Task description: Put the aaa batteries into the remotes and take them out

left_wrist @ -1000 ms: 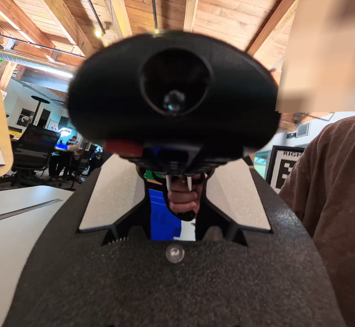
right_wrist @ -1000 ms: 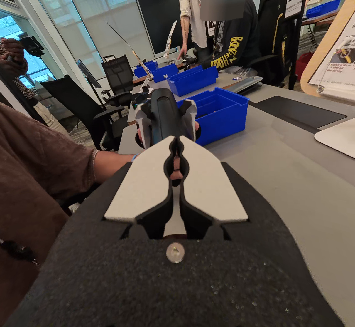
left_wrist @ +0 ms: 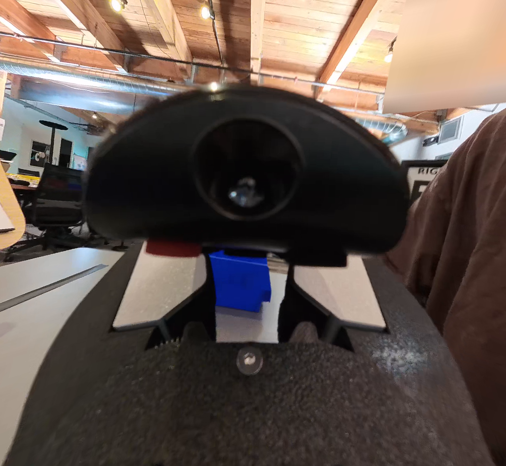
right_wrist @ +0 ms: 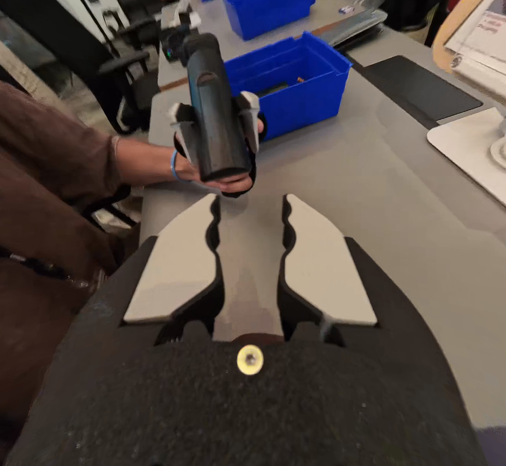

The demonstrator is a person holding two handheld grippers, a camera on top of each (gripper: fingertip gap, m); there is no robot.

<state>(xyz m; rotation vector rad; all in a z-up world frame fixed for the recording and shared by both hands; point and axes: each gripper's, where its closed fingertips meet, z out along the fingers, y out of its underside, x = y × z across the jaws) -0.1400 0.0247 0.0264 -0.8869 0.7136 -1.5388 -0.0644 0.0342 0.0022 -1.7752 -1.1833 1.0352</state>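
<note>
My left gripper [right_wrist: 216, 126] holds a black remote [right_wrist: 213, 113] crosswise between its two fingers, gripped about mid-length, with the near end tilted down toward my right side and the far end rising up and away. In the left wrist view the remote [left_wrist: 246, 176] fills the middle as a wide dark shape with a round recess, blurred, lying across both finger pads [left_wrist: 164, 288]. My left hand [right_wrist: 232, 178] wraps the handle under it, held above the near left part of the grey bench [right_wrist: 342, 192].

My right gripper [right_wrist: 250, 222] is spread wide with nothing between its fingers, hovering over bare bench just near of the remote and apart from it.

A blue bin [right_wrist: 298, 96] stands on the bench just beyond the remote, to the right; something small and brownish lies inside, too blurred to name. I cannot see any batteries clearly. A second blue bin [right_wrist: 271, 6] sits farther off. A black mat [right_wrist: 421, 88] lies at the far right.
</note>
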